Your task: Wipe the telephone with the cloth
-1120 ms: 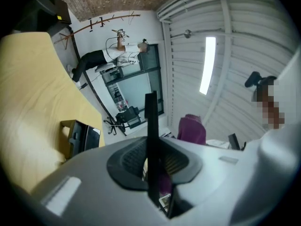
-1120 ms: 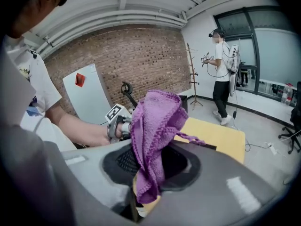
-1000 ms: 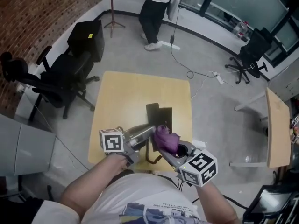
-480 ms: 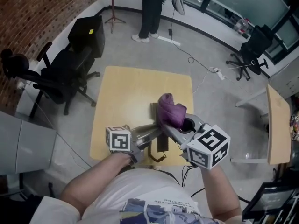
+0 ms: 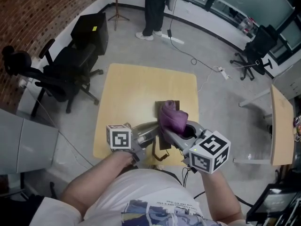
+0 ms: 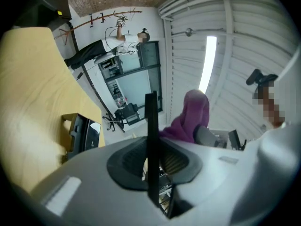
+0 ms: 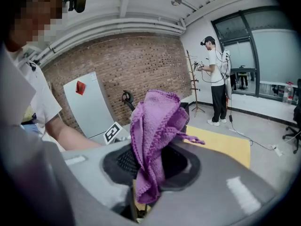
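The black telephone base [image 5: 165,104] sits on the yellow table [image 5: 131,93], mostly hidden behind the purple cloth [image 5: 172,117]; the left gripper view shows the base [image 6: 83,133] near the table's edge. My right gripper [image 5: 168,132] is shut on the cloth [image 7: 153,131], which bunches up out of the jaws [image 7: 148,178] above the phone. A thin black piece, apparently the handset [image 6: 150,126] seen edge-on, is clamped in my left gripper [image 5: 156,129], whose jaws [image 6: 153,169] are shut on it. Below it, the handset [image 5: 164,144] trails a curly cord [image 5: 158,157].
Black office chairs [image 5: 66,74] and a black cabinet [image 5: 89,32] stand left of the table. A person [image 5: 154,8] stands at the far side, with a cable [image 5: 197,62] across the floor. Another table [image 5: 281,126] is at the right.
My right gripper lifted the cloth from beside the left gripper and carried it forward over the telephone. The left gripper barely moved. The standing person shifted further away.
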`<state>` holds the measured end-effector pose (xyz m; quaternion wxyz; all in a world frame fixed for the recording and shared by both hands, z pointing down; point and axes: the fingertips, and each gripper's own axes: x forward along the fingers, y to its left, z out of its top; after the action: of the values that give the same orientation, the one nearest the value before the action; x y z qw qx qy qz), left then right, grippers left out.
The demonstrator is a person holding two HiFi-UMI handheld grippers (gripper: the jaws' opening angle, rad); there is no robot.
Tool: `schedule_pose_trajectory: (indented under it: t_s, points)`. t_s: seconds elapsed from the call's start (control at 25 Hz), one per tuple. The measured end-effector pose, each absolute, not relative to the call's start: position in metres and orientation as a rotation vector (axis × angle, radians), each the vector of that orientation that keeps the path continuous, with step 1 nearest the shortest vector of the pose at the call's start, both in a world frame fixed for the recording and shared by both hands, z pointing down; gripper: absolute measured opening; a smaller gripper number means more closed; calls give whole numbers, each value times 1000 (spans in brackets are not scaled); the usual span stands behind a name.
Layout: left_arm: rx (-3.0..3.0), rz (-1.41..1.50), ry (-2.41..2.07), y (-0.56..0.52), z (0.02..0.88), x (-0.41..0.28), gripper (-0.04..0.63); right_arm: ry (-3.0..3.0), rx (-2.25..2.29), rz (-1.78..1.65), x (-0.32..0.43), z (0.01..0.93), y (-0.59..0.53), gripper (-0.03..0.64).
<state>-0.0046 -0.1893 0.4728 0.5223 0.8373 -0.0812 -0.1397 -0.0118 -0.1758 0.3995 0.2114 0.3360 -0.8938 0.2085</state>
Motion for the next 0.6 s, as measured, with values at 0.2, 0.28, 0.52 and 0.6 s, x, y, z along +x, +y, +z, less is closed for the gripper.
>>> schedule_pose_trajectory:
  t_s: [0.2, 0.28, 0.52, 0.6]
  points:
    - [1998, -381, -218, -204, 462, -14, 80, -2467, 900, 658, -11, 415, -147, 91]
    - [1996, -398, -219, -208, 458, -17, 80, -2456, 894, 680, -9, 421, -136, 91]
    - [1993, -437, -197, -212, 456, -32, 80, -2435, 860, 708, -12, 437, -107, 92]
    - [1988, -448, -183, -213, 455, -35, 80, -2445, 876, 710, -9, 432, -104, 91]
